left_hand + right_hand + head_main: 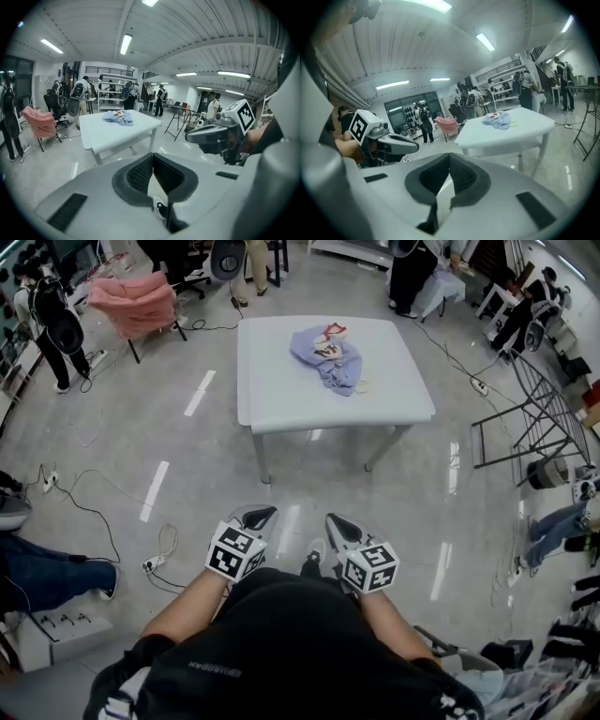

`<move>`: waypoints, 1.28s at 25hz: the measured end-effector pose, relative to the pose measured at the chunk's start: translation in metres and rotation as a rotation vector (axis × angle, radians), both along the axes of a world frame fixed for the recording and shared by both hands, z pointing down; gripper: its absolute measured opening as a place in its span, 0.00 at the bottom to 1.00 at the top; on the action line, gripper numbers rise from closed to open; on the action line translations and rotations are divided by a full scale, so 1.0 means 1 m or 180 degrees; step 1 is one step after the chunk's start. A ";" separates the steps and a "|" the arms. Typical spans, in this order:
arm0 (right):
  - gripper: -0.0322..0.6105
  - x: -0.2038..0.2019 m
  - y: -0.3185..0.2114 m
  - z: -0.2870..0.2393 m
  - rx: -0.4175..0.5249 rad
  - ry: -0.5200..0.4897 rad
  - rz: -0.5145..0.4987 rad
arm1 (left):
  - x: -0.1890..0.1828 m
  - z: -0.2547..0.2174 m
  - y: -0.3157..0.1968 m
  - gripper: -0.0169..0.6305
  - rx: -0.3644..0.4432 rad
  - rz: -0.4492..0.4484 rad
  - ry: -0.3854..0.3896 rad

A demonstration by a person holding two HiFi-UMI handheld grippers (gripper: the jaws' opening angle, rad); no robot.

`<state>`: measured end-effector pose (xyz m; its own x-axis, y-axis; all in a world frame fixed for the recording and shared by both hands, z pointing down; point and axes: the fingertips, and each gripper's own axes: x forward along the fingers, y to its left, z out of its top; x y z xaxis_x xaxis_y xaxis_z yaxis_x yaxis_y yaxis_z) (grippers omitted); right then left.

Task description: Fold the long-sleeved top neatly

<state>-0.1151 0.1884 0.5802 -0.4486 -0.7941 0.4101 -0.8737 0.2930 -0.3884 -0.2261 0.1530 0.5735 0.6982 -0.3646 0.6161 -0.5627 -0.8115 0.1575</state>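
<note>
Holding the grey left gripper (262, 515) and its twin, the right gripper (335, 521), low in front of our body, we keep both pairs of jaws pressed together on nothing. That seems sensible to us, since there is nothing within reach to pinch. Both tips point over the glossy grey floor (187, 465) toward the white square table (281, 399), which stands well apart from us. On its top, toward the far side, lies the crumpled pale-blue long-sleeved top (328, 357) in a heap with a red-and-white print showing, so we judge the folding not yet begun.

The head view alone gives the layout: grippers side by side, bare floor between us and the table. The left gripper view shows what it cannot, the ribbed dark pads (140, 174) meeting with no cloth between them, and the right gripper view shows the same. Each gripper view also catches its neighbour from the side, and they show the garment as a low mound on the tabletop.
</note>
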 end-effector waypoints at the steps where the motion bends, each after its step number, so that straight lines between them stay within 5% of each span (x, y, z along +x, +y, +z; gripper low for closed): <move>1: 0.06 0.005 -0.007 -0.002 0.0027 -0.0022 0.0003 | 0.006 -0.002 -0.006 0.04 0.0023 0.0008 -0.0016; 10: 0.06 0.063 -0.069 -0.002 0.0086 -0.0193 -0.0033 | 0.071 -0.014 -0.069 0.04 0.0251 -0.0034 -0.0021; 17: 0.06 0.101 -0.097 0.008 0.0059 -0.0207 -0.0205 | 0.118 -0.004 -0.092 0.04 0.0197 -0.0086 -0.0036; 32: 0.06 0.140 -0.116 0.033 -0.0110 -0.0461 -0.0212 | 0.154 0.018 -0.104 0.04 0.0015 -0.0147 -0.0241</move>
<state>0.0248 0.0720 0.6128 -0.5564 -0.7471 0.3638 -0.7868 0.3328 -0.5199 -0.0719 0.0491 0.5919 0.6320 -0.3984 0.6647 -0.6097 -0.7850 0.1092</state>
